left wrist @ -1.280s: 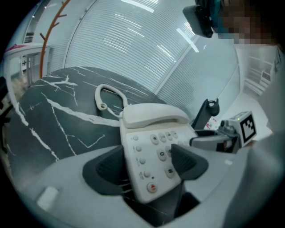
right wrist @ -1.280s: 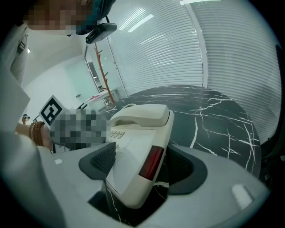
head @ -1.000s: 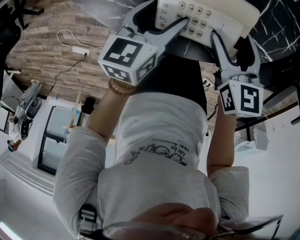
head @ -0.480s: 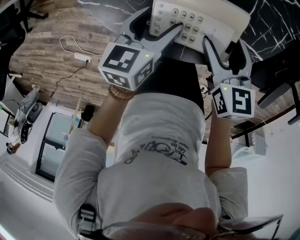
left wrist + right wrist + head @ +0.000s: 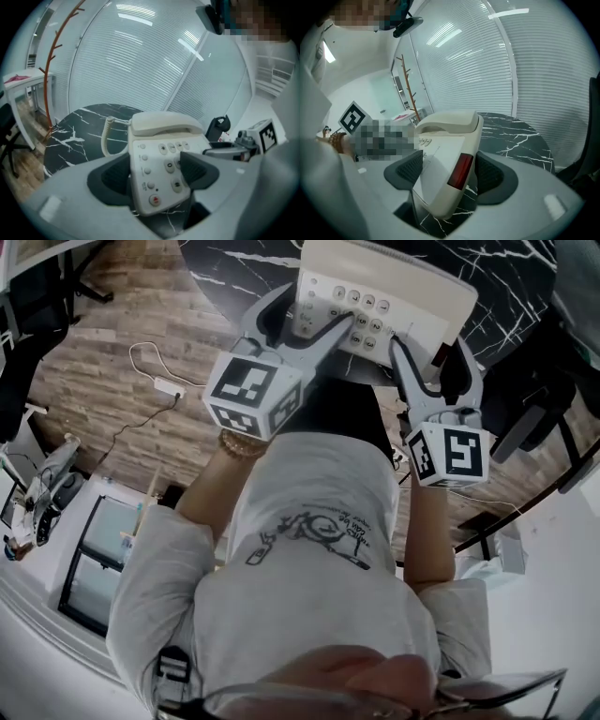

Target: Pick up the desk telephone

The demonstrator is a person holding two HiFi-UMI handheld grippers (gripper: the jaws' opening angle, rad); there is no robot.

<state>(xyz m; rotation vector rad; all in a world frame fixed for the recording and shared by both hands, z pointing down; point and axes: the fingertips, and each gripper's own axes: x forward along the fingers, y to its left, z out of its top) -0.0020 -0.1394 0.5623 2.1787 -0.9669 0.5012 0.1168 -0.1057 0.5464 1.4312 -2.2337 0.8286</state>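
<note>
Left gripper view: left gripper (image 5: 156, 173) jaws spread wide and pinching the desk telephone (image 5: 161, 140), one pad on its side wall, the other over the keypad. Right gripper view: right gripper (image 5: 450, 173) clamps the opposite side, pads on the top face and on the wall with the red panel. The phone sits between both grippers and appears clear of the black marble table (image 5: 70, 136). It is probably a stiff, smooth, lightish plastic shell. The handset (image 5: 161, 124) rests loose on its cradle with the coiled cord (image 5: 105, 136) attached, so keep it level and grip the base sides.
</note>
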